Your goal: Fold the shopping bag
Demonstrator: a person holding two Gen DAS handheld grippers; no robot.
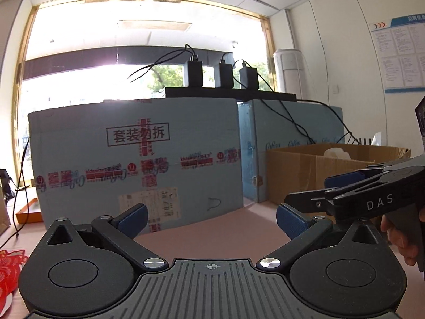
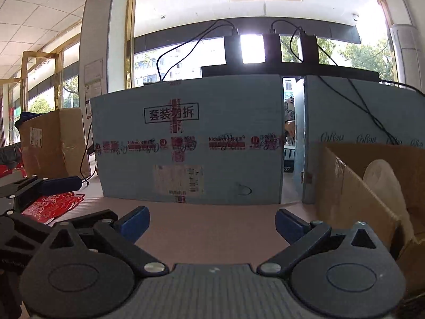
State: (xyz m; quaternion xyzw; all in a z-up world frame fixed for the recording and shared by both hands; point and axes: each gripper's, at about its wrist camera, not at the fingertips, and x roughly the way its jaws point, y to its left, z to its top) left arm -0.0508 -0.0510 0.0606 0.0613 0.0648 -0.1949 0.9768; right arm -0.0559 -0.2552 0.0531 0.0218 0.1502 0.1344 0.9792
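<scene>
Over the pink desk (image 1: 212,228), in the left wrist view, the left tongs (image 1: 211,220) hung with their blue pads wide apart and nothing between them. At twelve o'clock a large blue carton (image 1: 138,159) with red printed tape stood on the desk, a black tray of chargers (image 1: 231,95) with cables on top of it. At two o'clock sat an open brown box (image 1: 313,175). At three o'clock the right tongs (image 1: 313,188) reached in from the side, held by a hand (image 1: 398,236); whether they were apart or together could not be told from that angle. At eight o'clock, at the frame's edge, a red patterned shopping bag (image 1: 10,271) lay flat on the desk, with an orange tray (image 1: 29,212) at nine o'clock.

From the right wrist view, the right tongs (image 2: 212,223) also stood wide apart and empty above the desk (image 2: 212,228). The blue carton (image 2: 186,143) filled twelve o'clock and the brown box (image 2: 366,186) rose at three o'clock with something white inside. At nine o'clock the shopping bag (image 2: 53,204) lay on the desk, with the left tongs (image 2: 39,194) above it, well apart from the right tongs.
</scene>
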